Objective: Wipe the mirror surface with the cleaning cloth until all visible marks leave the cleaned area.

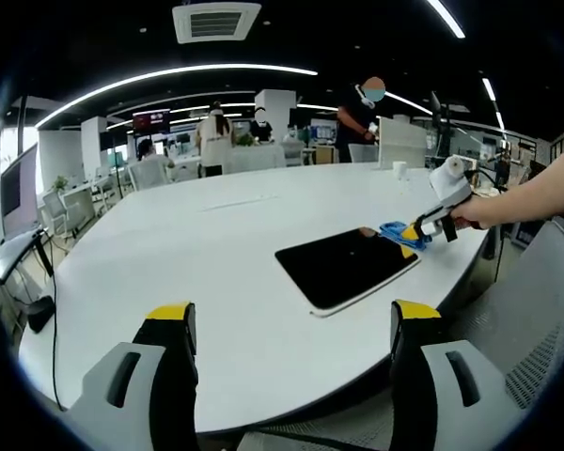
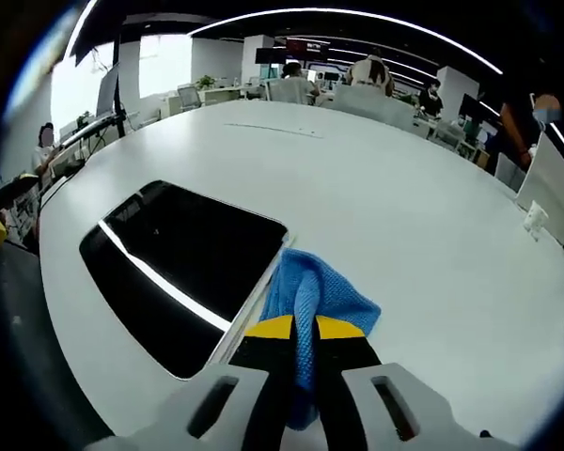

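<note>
1. Here the mirror (image 2: 174, 272) lies flat on the white worktop (image 2: 395, 207), close to its near edge; its dark glass reflects a ceiling light as a bright streak.
2. The right gripper (image 2: 301, 329) has its jaws clamped on the blue cloth (image 2: 315, 296), which bunches out ahead of the yellow tips.
3. In the right gripper view the cloth sits at the mirror's edge, mostly on the worktop just beside the glass, perhaps lapping the rim; whether it presses down I cannot tell.
4. In the left gripper view the same right gripper (image 1: 430, 225), held by a hand (image 1: 475, 211), shows with the cloth (image 1: 399, 233) at the mirror's (image 1: 348, 265) far corner.
5. The left gripper (image 1: 291, 329) hangs back over the worktop, well apart from the mirror, jaws apart and holding nothing.
6. Judged step: the start of a wiping pass, cloth brought to the rim.
7. No marks can be made out on the glass from these views.
8. The next move likely calls for sliding the cloth inward across the glass with steady downward pressure, in overlapping strokes.
9. The mirror may slide, so the left gripper could steady it.
</note>
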`<state>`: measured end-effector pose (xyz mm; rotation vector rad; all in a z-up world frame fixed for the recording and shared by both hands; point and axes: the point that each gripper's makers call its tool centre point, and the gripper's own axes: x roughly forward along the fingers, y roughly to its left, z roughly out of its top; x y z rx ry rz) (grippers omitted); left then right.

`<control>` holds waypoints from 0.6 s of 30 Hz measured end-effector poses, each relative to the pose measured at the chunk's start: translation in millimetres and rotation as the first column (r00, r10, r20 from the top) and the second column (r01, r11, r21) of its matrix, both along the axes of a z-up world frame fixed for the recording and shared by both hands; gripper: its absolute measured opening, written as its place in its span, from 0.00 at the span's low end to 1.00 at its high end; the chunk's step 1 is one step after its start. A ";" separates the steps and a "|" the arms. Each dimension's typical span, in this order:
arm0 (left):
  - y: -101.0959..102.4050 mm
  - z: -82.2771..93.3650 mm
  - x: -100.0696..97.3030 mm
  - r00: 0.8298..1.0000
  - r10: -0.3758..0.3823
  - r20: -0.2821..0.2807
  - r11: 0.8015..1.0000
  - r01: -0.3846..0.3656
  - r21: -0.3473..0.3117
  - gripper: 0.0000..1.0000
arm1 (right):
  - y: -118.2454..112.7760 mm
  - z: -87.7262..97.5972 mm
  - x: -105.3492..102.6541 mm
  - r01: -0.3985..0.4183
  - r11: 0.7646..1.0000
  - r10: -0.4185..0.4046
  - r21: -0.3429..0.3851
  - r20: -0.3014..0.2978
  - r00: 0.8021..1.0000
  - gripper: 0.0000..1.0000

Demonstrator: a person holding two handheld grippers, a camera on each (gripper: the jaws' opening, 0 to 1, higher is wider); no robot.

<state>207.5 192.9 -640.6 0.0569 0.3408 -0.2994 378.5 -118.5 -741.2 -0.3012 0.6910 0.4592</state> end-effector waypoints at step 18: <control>-0.3 1.6 -0.3 1.000 0.000 0.010 1.000 0.000 -0.006 0.83 | 6.0 35.8 -5.9 0.066 0.987 -0.066 0.148 0.000 0.998 0.36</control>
